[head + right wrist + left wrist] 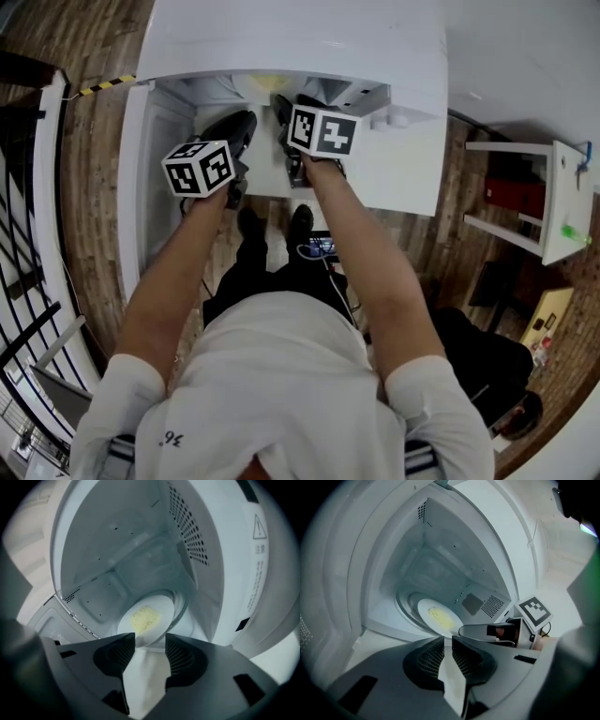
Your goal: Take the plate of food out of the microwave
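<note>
While I stand over the open microwave (291,47), its door (141,197) hangs out at my left. Next to it my left hand-held gripper (246,122) points into the mouth of the cavity. In the left gripper view its jaws stand only a narrow slit apart, with nothing between them (447,638). Past their tips the plate (436,616) lies on the turntable (405,606) at the bottom of the cavity, well inside, with a patch of yellow food (439,616) on it. My right hand-held gripper (281,103) reaches in just beside the left one and a little deeper; the left gripper view catches its side and its marker cube (534,611). In the right gripper view its jaws are spread wide and empty (150,637), the pads pressing on nothing. The near rim of the plate (146,618) shows just beyond their tips, in line with the gap, and the food (144,619) sits near the middle of the plate. Whether the tips touch the rim I cannot tell.
</note>
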A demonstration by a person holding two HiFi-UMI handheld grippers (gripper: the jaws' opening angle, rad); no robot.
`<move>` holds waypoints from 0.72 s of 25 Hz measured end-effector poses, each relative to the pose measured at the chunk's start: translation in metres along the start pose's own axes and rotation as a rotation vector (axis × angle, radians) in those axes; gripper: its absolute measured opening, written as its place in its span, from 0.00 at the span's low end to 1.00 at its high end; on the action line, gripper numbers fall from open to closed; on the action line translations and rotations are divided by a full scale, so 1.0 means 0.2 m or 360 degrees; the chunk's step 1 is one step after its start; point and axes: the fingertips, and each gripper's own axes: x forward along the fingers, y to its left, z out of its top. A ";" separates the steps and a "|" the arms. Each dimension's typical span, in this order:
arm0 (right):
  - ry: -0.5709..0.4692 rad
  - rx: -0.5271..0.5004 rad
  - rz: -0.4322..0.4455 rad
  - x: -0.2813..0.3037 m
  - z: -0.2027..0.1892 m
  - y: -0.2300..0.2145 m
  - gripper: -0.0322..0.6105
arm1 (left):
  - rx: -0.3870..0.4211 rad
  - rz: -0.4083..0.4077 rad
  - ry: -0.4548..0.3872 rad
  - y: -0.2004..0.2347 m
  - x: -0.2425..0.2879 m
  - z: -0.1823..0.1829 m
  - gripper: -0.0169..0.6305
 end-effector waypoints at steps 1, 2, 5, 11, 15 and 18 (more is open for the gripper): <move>0.0006 0.0036 -0.0007 0.01 0.00 0.00 0.33 | 0.0001 -0.0003 0.0000 0.00 0.00 0.00 0.08; 0.0012 0.0067 -0.0018 0.02 0.00 -0.01 0.33 | 0.0002 -0.0007 0.0001 -0.01 0.00 0.00 0.08; 0.0019 0.0143 -0.0061 0.03 0.01 -0.04 0.33 | 0.0000 -0.0017 0.0009 -0.01 0.01 0.00 0.08; 0.0071 0.0147 -0.0088 0.05 0.03 -0.05 0.29 | -0.0014 -0.0043 0.0039 -0.03 0.03 -0.02 0.08; 0.0054 0.0234 -0.0055 0.03 0.03 -0.07 0.24 | -0.0023 -0.0063 0.0065 -0.03 0.02 -0.03 0.08; 0.0027 0.0293 -0.0025 -0.01 0.04 -0.09 0.21 | -0.0037 -0.0055 0.0068 -0.01 0.02 -0.03 0.08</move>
